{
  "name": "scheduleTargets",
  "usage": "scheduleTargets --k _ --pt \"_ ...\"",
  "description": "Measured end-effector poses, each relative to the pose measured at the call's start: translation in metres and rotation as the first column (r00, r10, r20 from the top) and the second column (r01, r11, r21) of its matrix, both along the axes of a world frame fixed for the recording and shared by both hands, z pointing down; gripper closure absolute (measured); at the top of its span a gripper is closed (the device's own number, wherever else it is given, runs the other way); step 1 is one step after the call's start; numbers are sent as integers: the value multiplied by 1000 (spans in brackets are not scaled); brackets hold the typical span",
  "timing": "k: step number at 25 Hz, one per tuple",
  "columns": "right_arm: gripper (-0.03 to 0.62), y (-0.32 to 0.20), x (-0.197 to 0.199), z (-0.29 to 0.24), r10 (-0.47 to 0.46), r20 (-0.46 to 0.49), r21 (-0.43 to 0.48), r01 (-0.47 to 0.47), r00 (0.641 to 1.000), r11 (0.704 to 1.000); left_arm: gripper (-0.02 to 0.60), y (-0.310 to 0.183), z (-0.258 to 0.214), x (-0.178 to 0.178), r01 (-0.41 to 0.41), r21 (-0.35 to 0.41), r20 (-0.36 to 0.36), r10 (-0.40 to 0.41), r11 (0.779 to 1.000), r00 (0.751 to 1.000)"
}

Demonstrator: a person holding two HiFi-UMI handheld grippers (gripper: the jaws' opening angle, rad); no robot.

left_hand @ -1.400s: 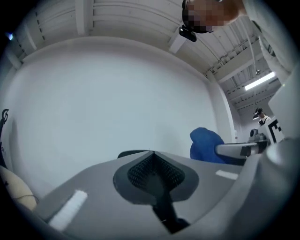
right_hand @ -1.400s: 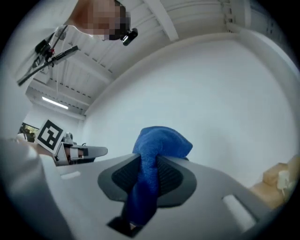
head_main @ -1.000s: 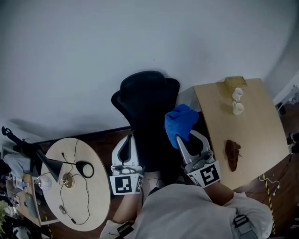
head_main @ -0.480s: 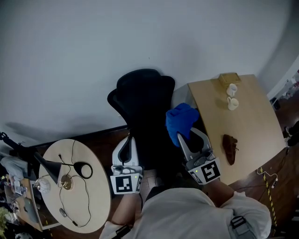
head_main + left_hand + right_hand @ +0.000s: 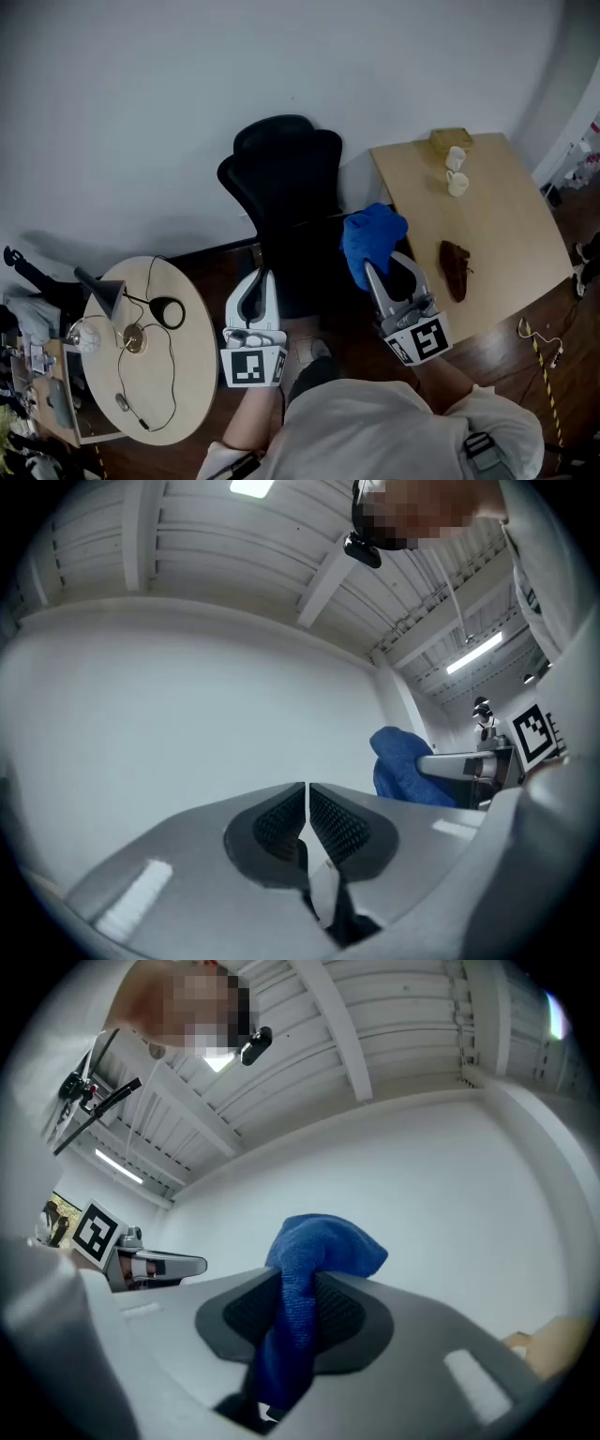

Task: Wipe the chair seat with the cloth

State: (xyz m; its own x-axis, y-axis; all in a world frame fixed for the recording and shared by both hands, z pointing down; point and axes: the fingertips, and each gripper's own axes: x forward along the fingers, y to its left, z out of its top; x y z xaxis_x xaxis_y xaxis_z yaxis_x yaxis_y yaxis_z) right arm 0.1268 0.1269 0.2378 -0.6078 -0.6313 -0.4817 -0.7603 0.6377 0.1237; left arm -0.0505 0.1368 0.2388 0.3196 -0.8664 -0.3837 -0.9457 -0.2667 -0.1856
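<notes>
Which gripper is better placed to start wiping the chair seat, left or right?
Right. The right gripper is clamped on the blue cloth, held up near the black chair. The left gripper is shut on nothing, so it would probably need to take the cloth first.

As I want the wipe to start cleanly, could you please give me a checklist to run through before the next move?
1. Cloth pinched in the right gripper: ok, its jaws are shut on it.
2. Left gripper empty: ok, its jaws are together on nothing.
3. Cloth down on the seat: not ok; the right gripper view looks at wall and ceiling, so the cloth is held up.
4. Seat free of things: cannot tell; it is too dark in the head view.
</notes>
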Motion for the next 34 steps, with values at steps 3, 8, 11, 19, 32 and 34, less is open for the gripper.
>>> scheduleTargets --k 3,8,11,19,32,34 --pt "500 61 29 14 -20 -7 14 20 1000 1000 541 62 9 28 18 18 -9 -17 1000 1000" --pt "502 148 78 47 -37 -5 -9 37 999 999 538 153 38 81 20 11 -14 -19 1000 1000" --pt "502 198 96 50 -45 2 -8 45 999 999 538 204 39 105 4 14 -9 -4 1000 1000" --pt "502 267 110 49 -38 7 19 38 999 999 537 270 39 126 -25 46 -13 26 999 1000" --pt "502 293 91 49 -38 20 12 38 999 999 547 296 70 98 3 -53 79 1 999 997" --pt "502 297 90 48 -38 19 18 37 999 999 543 301 54 98 -22 31 2 22 999 1000"
